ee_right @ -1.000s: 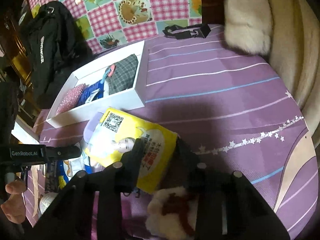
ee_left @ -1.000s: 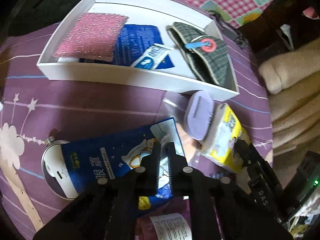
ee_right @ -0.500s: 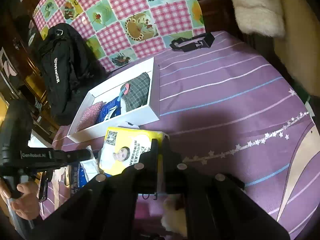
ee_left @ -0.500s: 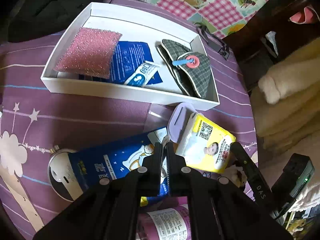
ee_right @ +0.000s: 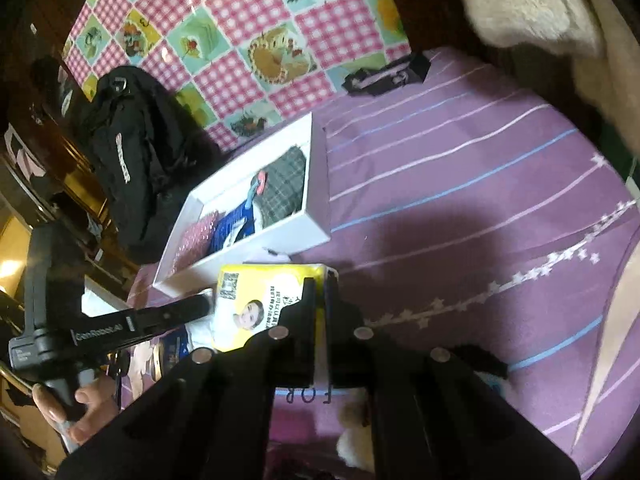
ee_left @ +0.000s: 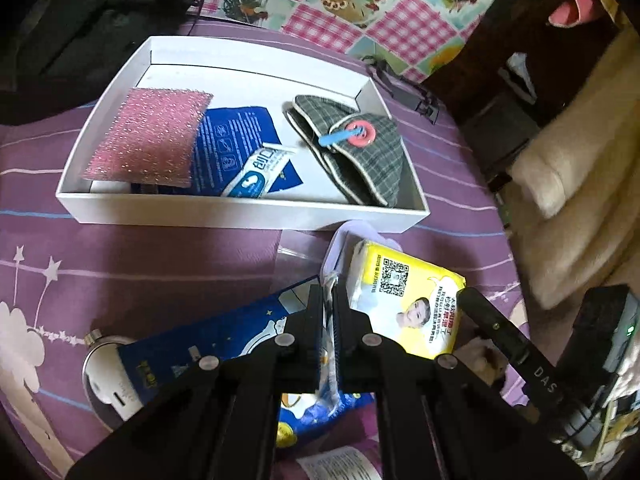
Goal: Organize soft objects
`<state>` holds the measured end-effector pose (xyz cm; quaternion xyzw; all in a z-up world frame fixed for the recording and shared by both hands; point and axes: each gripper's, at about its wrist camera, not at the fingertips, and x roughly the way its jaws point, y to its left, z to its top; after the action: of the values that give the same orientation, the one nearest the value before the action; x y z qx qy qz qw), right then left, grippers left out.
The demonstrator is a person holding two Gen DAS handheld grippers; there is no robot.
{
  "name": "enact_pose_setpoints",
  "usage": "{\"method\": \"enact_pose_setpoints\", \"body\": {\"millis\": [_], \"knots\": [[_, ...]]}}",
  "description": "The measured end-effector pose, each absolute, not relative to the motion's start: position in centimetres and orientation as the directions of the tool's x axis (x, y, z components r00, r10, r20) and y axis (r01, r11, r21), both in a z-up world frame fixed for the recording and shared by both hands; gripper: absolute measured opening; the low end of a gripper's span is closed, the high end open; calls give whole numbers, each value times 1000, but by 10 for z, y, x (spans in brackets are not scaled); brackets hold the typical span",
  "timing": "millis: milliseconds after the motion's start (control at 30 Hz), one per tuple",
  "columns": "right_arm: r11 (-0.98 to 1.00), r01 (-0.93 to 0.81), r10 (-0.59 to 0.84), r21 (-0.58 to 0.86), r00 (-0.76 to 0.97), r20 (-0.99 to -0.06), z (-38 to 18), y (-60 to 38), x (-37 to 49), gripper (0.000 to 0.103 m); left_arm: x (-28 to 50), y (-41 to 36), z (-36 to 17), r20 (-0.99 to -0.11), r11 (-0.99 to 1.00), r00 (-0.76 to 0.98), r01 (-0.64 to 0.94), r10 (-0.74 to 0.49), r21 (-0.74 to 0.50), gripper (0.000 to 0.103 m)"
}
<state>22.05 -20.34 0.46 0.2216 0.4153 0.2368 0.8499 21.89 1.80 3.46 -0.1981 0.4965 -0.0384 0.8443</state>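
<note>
A white tray (ee_left: 240, 216) on the purple bedspread holds a pink sponge (ee_left: 152, 136), a blue packet (ee_left: 240, 140), a small white sachet (ee_left: 256, 172) and a grey plaid pouch (ee_left: 360, 160). My left gripper (ee_left: 329, 304) is shut on the edge of a blue packet (ee_left: 224, 336) in front of the tray. My right gripper (ee_right: 319, 288) is shut on the corner of a yellow tissue pack (ee_right: 260, 304), also seen in the left wrist view (ee_left: 404, 304). The tray shows in the right wrist view (ee_right: 248, 248) too.
A lilac pad (ee_left: 344, 240) lies under the yellow pack. A round silver case (ee_left: 104, 380) lies under the blue packet. A black backpack (ee_right: 136, 160) sits behind the tray. A cream plush blanket (ee_left: 572, 184) is at the right. A small plush toy (ee_right: 356, 440) lies below my right gripper.
My right gripper closed on the yellow tissue pack and lifted it. Both cameras rose and pulled back; the left gripper stays shut on the blue packet.
</note>
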Motion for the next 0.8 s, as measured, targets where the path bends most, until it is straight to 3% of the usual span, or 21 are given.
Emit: {"method": "enact_pose_setpoints", "body": {"millis": [133, 800], "knots": [[828, -188, 543, 528, 503, -672, -4, -192, 227, 8, 223, 13, 28, -839, 936, 496, -131, -223, -327, 3], [812, -121, 564, 572, 418, -712, -5, -200, 231, 11, 225, 16, 22, -841, 932, 489, -138, -231, -336, 3]]}}
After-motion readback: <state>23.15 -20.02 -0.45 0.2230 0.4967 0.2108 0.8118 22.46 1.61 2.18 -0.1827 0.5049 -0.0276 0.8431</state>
